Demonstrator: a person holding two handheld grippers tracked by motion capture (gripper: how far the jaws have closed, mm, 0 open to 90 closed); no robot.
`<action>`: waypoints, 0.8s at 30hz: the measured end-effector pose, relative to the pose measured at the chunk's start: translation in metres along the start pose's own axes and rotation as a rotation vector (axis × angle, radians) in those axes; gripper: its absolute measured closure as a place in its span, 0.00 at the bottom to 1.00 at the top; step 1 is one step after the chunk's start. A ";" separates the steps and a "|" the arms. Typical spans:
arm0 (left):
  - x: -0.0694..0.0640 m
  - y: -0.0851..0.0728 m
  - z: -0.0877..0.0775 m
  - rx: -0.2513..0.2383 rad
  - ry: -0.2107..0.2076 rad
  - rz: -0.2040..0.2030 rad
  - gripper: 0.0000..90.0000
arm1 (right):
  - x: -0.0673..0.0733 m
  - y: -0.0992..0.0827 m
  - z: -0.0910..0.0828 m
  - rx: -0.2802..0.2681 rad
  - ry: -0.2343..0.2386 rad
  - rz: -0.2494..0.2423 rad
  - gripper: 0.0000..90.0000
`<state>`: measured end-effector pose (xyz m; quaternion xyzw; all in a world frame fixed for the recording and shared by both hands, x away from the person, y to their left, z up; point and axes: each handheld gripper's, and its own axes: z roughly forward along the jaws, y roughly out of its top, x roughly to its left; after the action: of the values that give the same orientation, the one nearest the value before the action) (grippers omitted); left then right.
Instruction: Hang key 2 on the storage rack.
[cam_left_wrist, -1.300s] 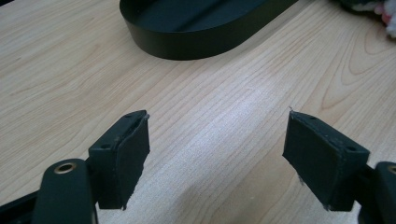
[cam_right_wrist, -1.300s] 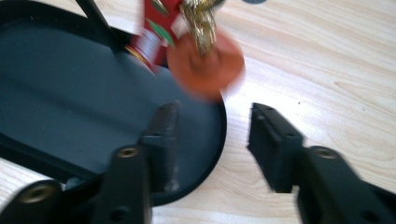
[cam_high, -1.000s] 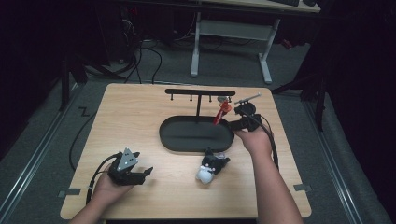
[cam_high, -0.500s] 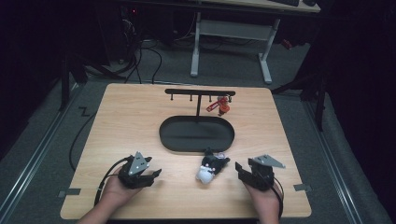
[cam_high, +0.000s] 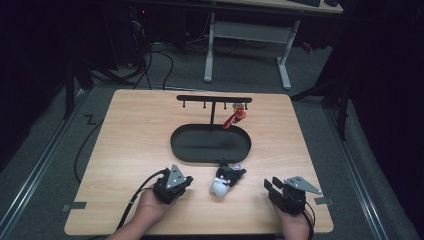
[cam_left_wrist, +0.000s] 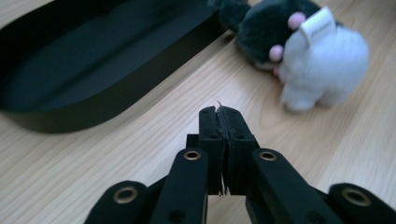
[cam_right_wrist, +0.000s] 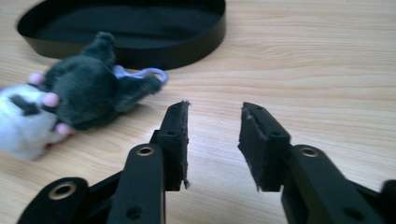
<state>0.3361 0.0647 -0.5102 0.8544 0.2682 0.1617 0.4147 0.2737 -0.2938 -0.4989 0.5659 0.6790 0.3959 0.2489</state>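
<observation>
Your left gripper (cam_left_wrist: 219, 112) has just clenched empty beside the plush toy (cam_high: 226, 179); your right gripper (cam_right_wrist: 214, 116), narrowing, stands released over the counter (cam_high: 135, 135).

So on the table (cam_high: 125, 130) I count one black oval tray (cam_high: 210, 145), one T-shaped rack (cam_high: 212, 100) with a single red thing (cam_high: 234, 119) hanging off it, one grey-and-white plush toy (cam_high: 225, 179), plus two handheld grippers, left gripper (cam_high: 170, 184) and right gripper (cam_high: 287, 192), one per hand.
</observation>
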 end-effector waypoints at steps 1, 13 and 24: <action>-0.003 0.004 0.005 -0.002 -0.001 0.000 0.98 | 0.000 0.001 0.000 -0.005 0.005 0.000 0.73; -0.046 0.027 0.045 0.038 -0.090 0.052 0.97 | -0.002 0.002 -0.002 -0.022 0.034 0.033 0.69; -0.077 0.041 0.056 0.023 -0.155 0.099 0.86 | -0.007 0.001 -0.003 -0.018 0.028 0.050 0.64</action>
<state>0.3150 -0.0366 -0.5158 0.8812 0.1945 0.1125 0.4160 0.2732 -0.3014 -0.4974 0.5748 0.6646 0.4159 0.2344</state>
